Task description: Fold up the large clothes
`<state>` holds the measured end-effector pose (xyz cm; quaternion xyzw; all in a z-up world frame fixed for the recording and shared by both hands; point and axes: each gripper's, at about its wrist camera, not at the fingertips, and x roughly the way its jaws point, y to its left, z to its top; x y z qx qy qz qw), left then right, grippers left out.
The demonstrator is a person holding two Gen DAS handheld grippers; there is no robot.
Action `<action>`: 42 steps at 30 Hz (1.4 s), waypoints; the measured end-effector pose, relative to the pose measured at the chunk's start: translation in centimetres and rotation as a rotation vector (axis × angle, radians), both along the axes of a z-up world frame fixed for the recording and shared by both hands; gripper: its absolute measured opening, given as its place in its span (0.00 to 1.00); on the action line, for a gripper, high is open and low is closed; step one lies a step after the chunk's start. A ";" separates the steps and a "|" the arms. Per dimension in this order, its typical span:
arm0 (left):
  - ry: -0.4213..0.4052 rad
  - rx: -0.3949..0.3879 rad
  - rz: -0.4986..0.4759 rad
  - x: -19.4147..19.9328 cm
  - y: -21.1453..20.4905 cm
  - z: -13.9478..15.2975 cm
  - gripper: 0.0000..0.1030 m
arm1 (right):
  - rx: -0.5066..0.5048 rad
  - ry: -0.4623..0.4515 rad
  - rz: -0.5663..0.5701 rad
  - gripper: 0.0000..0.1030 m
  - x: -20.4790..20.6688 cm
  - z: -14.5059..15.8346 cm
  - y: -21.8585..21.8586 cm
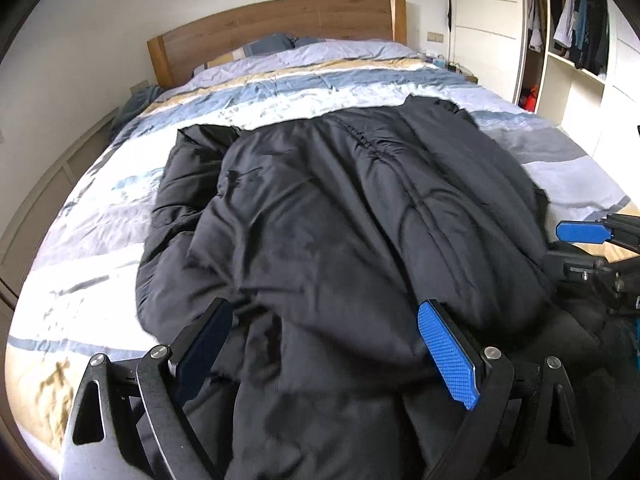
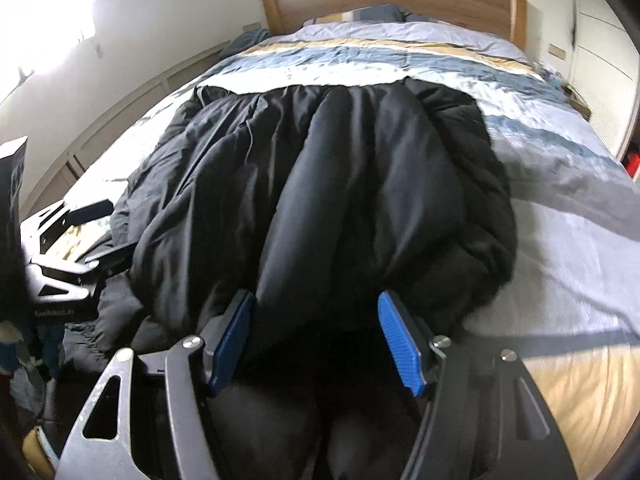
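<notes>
A large black padded coat (image 1: 340, 216) lies spread on the bed, running from the near edge toward the headboard; it also fills the right wrist view (image 2: 320, 184). My left gripper (image 1: 324, 320) is open, its blue-padded fingers (image 1: 444, 352) wide apart over the coat's near left part. My right gripper (image 2: 316, 316) is open too, fingers (image 2: 400, 344) astride a raised fold of the coat at its near right part. Neither grips cloth. The right gripper shows at the right edge of the left view (image 1: 584, 232); the left gripper shows at the left of the right view (image 2: 76, 224).
The bed (image 1: 120, 208) has a striped blue, white and yellow cover and a wooden headboard (image 1: 280, 24). An open wardrobe (image 1: 568, 32) with hanging clothes stands to the right. A low panelled wall (image 2: 120, 120) runs along the left side.
</notes>
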<state>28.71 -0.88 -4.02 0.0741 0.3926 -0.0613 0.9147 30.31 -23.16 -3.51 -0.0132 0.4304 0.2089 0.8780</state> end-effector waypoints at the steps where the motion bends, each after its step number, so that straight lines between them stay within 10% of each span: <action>1: -0.008 -0.004 -0.006 -0.9 0.0 0.4 0.90 | 0.003 -0.002 -0.007 0.61 -0.6 0.4 -0.3; 17: -0.125 -0.047 -0.034 -12.8 0.1 5.8 0.92 | 0.000 -0.053 -0.120 0.61 -11.6 4.2 -5.0; 42: -0.208 -0.042 0.036 -20.7 3.3 7.5 0.98 | 0.008 -0.114 -0.298 0.71 -21.2 5.8 -12.3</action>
